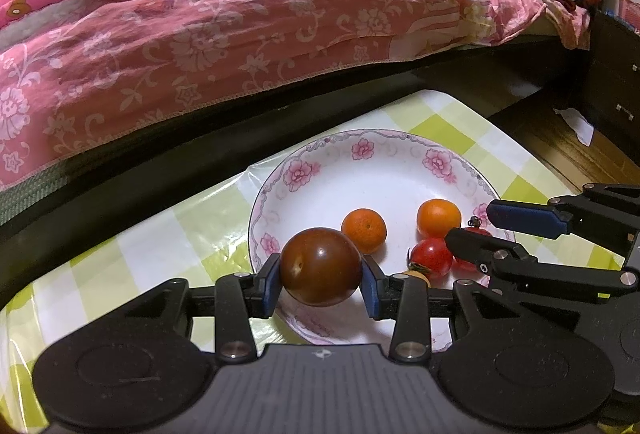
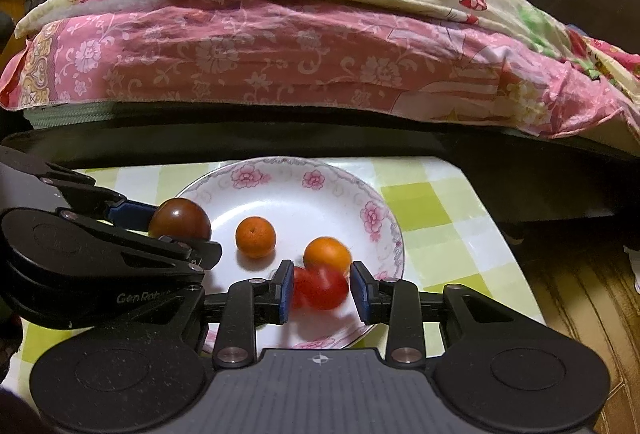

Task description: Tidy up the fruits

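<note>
One dark tomato (image 1: 320,266) (clamped) in left hand-held gripper (image 1: 320,288)

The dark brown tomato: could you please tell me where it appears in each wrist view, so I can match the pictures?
Left wrist view: the dark brown tomato sits low and centre, clamped by the left gripper over the plate's near rim.
Right wrist view: it appears at mid-left, over the plate's left edge.
Shared landmark: the flowered plate.
</note>
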`<state>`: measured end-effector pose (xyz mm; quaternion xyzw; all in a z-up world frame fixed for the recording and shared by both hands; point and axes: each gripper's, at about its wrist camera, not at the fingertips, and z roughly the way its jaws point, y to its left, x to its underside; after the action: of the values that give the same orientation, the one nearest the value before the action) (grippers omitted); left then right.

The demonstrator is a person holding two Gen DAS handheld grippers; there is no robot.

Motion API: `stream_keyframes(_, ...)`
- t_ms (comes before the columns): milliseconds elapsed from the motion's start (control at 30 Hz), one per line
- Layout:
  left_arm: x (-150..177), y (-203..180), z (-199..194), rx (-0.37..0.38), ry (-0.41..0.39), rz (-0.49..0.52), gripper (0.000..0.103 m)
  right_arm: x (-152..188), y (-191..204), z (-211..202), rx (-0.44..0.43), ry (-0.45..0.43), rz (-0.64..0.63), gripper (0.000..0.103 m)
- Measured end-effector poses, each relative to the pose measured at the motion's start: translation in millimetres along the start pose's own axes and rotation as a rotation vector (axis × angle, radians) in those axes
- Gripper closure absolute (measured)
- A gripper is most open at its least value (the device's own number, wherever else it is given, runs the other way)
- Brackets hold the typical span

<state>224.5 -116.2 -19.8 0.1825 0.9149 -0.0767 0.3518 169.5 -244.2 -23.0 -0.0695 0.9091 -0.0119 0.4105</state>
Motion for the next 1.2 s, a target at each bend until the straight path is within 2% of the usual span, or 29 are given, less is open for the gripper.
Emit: stream_keyframes(1200,-2.5,-4.6,-25.5,0.004,-0.064,0.015,0.055,-2.6,-3.0,-21.1,0.008,-0.053,0.033,0.071)
